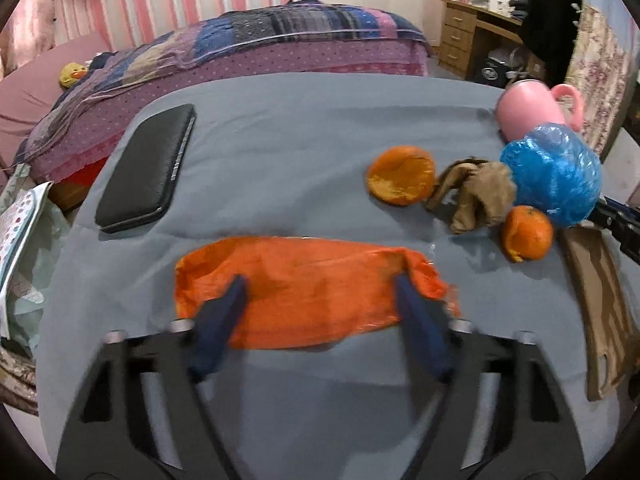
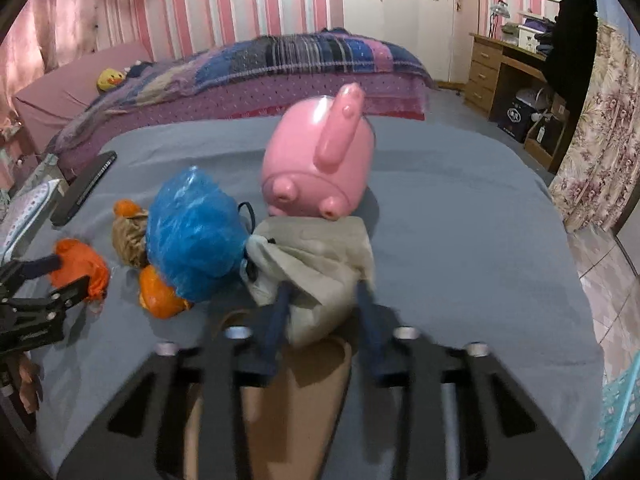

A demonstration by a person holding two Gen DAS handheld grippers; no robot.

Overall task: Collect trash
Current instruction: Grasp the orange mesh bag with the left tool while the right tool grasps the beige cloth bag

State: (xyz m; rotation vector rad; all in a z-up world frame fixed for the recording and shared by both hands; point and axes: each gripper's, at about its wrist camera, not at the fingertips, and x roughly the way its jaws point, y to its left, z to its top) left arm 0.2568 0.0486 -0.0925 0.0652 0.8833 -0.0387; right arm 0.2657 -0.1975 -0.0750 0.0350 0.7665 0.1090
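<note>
A flat orange plastic bag (image 1: 312, 292) lies on the grey cloth (image 1: 300, 140). My left gripper (image 1: 320, 292) stands over it, both blue fingertips resting wide apart on its top, so it is open. From the right wrist view the left gripper (image 2: 68, 272) straddles the orange bag (image 2: 84, 268). My right gripper (image 2: 322, 300) is shut on a crumpled grey-white bag (image 2: 320, 252) in front of a pink mug (image 2: 316, 160) lying on its side. Beside it lie a blue plastic bag (image 2: 192, 236), brown crumpled paper (image 1: 476, 196) and two orange peels (image 1: 402, 176) (image 1: 528, 232).
A black case (image 1: 148, 168) lies at the left on the cloth. A brown board (image 1: 600, 300) sits at the cloth's right edge, under my right gripper. A bed with a patchwork quilt (image 2: 280, 64) stands behind, a wooden desk (image 2: 500, 68) at the far right.
</note>
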